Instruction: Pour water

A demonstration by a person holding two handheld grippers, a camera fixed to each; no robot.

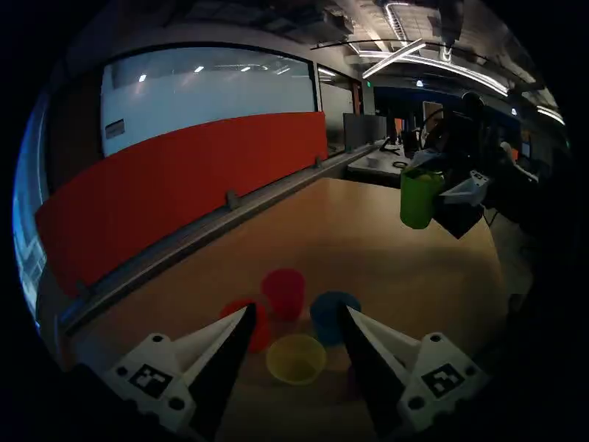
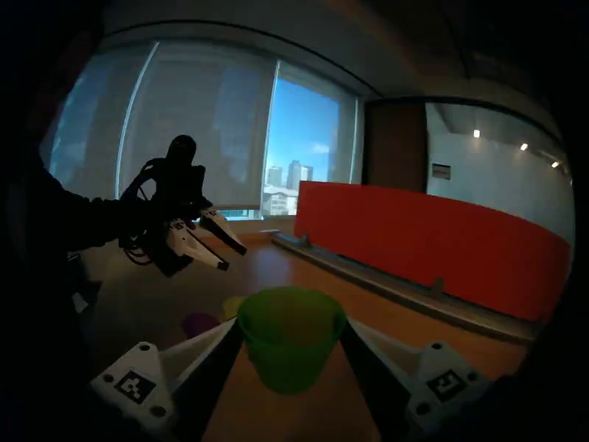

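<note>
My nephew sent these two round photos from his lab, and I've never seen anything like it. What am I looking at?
No robot here: a person holds a two-finger gripper in each hand, and each carries a camera looking along its fingers. The left gripper view shows the left gripper, open, above a wooden table with a red cup, a blue cup and a yellow cup. The right gripper view shows the right gripper clamped on a green cup, held in the air. Each camera also catches the other gripper farther off.
</note>
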